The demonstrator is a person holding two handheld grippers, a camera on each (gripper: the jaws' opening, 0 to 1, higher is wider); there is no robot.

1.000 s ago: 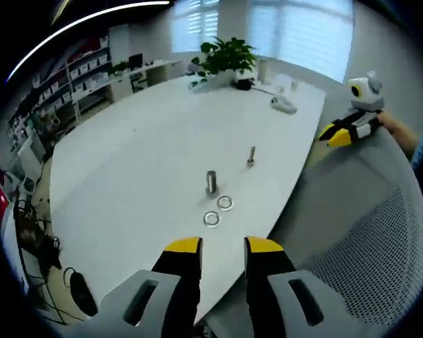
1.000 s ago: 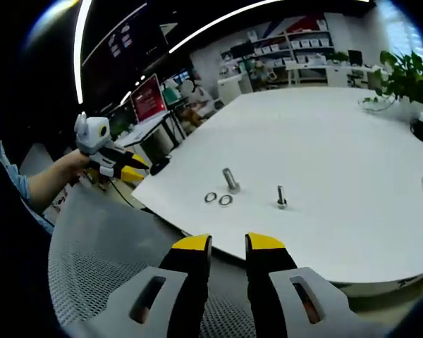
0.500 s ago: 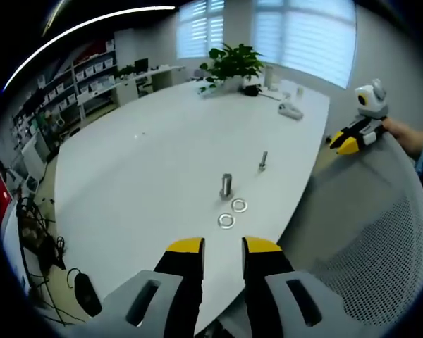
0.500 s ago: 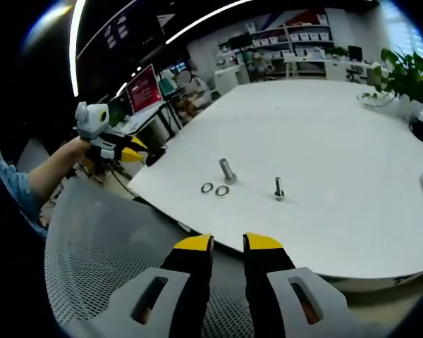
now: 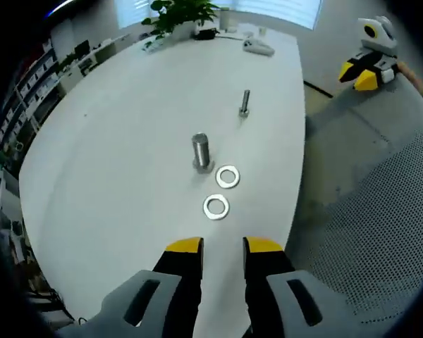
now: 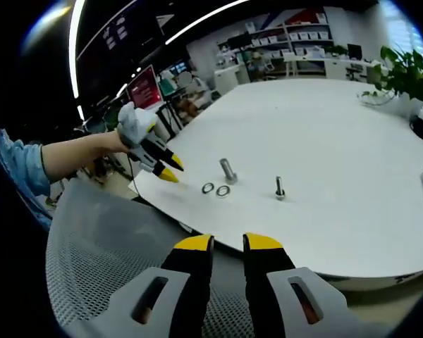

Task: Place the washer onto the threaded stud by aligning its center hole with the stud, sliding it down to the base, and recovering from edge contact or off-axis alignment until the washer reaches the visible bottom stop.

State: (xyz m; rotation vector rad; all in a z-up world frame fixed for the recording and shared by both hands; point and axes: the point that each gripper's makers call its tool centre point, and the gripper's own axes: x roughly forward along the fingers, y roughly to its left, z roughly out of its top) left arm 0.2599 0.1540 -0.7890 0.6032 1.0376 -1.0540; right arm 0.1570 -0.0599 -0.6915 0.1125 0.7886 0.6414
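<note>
A thick threaded stud stands upright on the white table. Two flat metal washers lie just in front of it. A thinner bolt stands farther back. My left gripper hovers over the table edge, short of the nearer washer, jaws slightly open and holding nothing. In the right gripper view the stud, both washers and the left gripper appear together, with its yellow tips left of the washers. My right gripper is open and empty, back over the chair.
A grey mesh chair back lies between me and the table, right of the left gripper. A potted plant and a small white device sit at the table's far end. Shelves and monitors stand beyond the table.
The left gripper has moved forward over the table edge and tipped down toward the washers. The right gripper has held its place.
</note>
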